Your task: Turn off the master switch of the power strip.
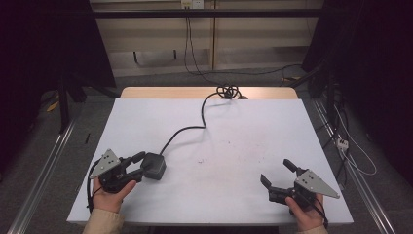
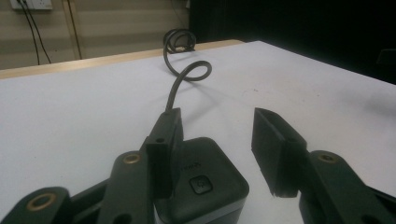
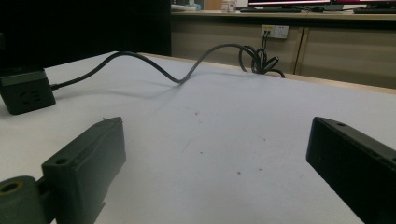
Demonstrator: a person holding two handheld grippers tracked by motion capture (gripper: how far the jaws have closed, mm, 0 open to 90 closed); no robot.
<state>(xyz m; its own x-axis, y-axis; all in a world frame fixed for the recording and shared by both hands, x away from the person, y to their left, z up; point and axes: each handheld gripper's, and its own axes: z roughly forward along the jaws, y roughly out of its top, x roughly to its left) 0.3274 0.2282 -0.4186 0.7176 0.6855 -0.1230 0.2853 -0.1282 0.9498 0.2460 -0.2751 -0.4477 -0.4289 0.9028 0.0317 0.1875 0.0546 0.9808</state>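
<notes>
High view: white worktop (image 1: 234, 122), person's hands entering from the bottom edge, one set of tongs in each. Left tongs (image 1: 139, 165) at the near-left of the worktop, jaws spread around a dark cube-shaped power strip (image 1: 154, 165). One jaw lies along the cube's far side, the other at its near side; whether either presses on it cannot be told from above. Black cable (image 1: 195, 127) runs from the cube's far side across the worktop to a loose coil (image 1: 227, 91) at the far edge.

Left gripper view: left tongs (image 2: 217, 137) spread. Left jaw rests against the cube's (image 2: 205, 184) top edge; right jaw stands clear of it, with a gap showing. Round button (image 2: 200, 184) on the cube's top face. Cable (image 2: 180, 79) rises from behind the left jaw and curls toward the far edge.

Right tongs (image 1: 278, 175) at the near-right of the worktop, well apart from the cube, jaws spread wide, nothing between them.

Right gripper view: right tongs (image 3: 215, 140) wide apart over bare white surface with small dark specks. Cube (image 3: 25, 91) sits far off at the left edge, socket holes on its side face, cable (image 3: 140, 63) trailing to the coil (image 3: 259, 60).
</notes>
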